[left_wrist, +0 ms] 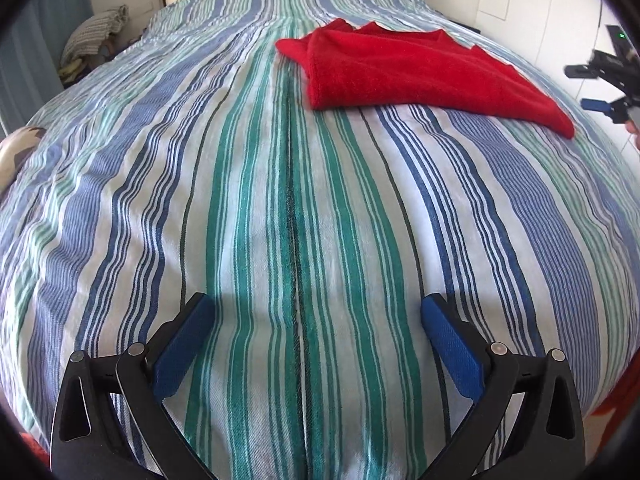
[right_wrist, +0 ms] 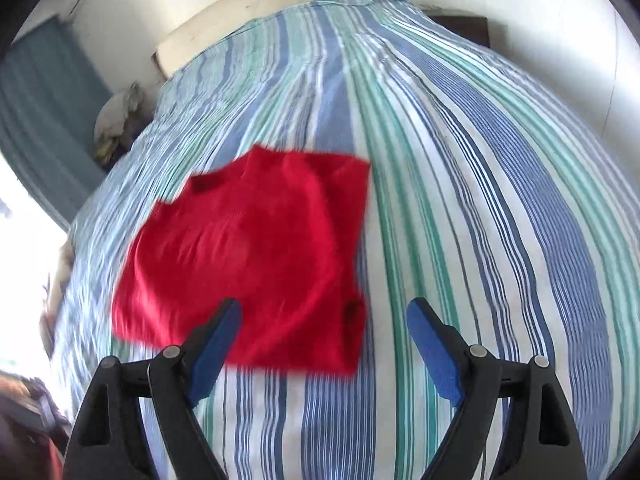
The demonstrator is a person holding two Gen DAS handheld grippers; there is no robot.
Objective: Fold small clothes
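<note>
While both jaws stand wide and empty, left gripper (left_wrist: pixel 316 320) and right gripper (right_wrist: pixel 324 324) clear of folded red terry cloth (right_wrist: pixel 248 264) on striped blue-green bedspread (left_wrist: pixel 280 220); risks snagging and undoing fold.

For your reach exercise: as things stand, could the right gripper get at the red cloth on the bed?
Probably yes. The right gripper stands open with nothing between its jaws, and the folded red cloth lies flat on the striped bedspread just ahead of it, with nothing in between.

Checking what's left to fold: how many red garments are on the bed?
1. The red garment lies folded on the striped bedspread, ahead of the right gripper; none other shows.
</note>
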